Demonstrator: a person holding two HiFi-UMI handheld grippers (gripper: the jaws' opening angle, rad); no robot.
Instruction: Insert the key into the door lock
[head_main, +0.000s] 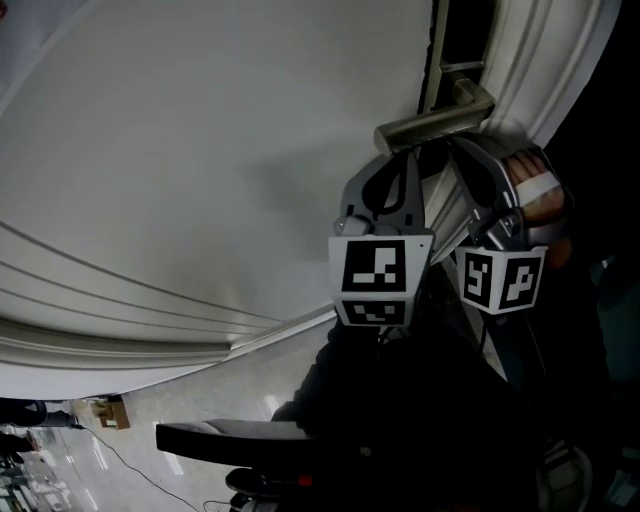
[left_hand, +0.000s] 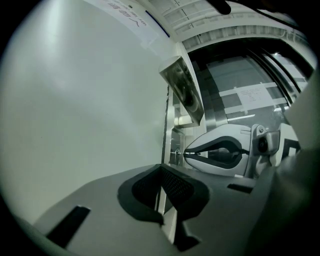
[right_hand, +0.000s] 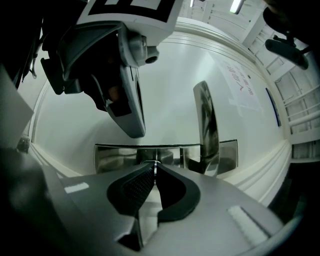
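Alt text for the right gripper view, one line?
The right hand-held gripper pinches a thin key aimed at a shiny lock plate on a white door; the lever handle stands right, the left hand-held gripper above.

The head view looks steeply down over both tongs onto the brushed metal lever handle (head_main: 435, 122) just beyond their tips. The view riding the left gripper (left_hand: 160, 167) skims along the smooth white door (left_hand: 75, 125), catching the right gripper (left_hand: 186, 154) beside it. The right gripper view faces the door squarely and close, and shares that handle.
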